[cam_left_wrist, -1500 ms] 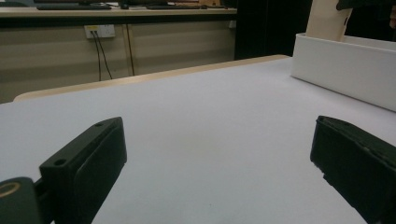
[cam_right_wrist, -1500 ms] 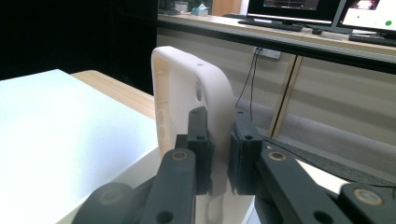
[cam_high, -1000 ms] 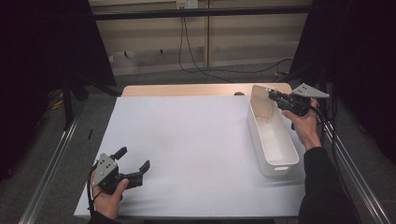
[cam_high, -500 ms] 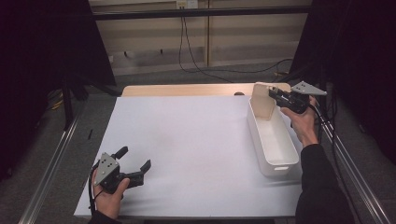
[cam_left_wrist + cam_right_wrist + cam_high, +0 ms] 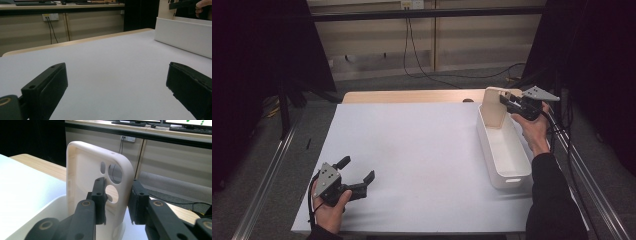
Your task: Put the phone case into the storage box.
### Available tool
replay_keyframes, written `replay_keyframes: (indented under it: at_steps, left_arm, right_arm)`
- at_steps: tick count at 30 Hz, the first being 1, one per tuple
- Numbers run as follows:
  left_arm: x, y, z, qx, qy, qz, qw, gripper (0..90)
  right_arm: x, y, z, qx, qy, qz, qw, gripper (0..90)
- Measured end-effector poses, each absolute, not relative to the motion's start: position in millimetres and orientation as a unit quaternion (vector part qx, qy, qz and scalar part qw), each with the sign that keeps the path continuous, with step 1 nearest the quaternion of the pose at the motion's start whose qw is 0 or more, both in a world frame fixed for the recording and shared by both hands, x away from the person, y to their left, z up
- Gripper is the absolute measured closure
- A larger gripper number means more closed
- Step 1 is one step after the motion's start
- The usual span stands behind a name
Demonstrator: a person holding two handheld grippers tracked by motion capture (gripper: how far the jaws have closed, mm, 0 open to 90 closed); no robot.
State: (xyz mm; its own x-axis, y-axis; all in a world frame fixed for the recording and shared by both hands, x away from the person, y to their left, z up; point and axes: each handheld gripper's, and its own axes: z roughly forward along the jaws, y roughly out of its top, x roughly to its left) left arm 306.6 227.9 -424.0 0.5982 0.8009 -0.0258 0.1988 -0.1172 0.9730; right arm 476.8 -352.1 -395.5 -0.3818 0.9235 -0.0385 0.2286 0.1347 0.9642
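Phone case [image 5: 92, 177], cream, rounded corners, camera cutouts, stands upright between tongs [image 5: 117, 197].

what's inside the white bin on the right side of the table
The cream phone case stands upright at the far end of the white bin, between the right tongs. The rest of the bin's floor looks bare; the case hides the far corner.
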Motion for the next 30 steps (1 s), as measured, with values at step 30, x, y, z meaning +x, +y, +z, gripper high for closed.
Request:
replay_keyframes:
  at_steps: [30]
  left_arm:
    - [308,229,-424,0.698,0.357,0.273,0.557,3.6]
  right_arm:
    - [485,-345,-401,0.461,0.660,0.470,0.363,69.6]
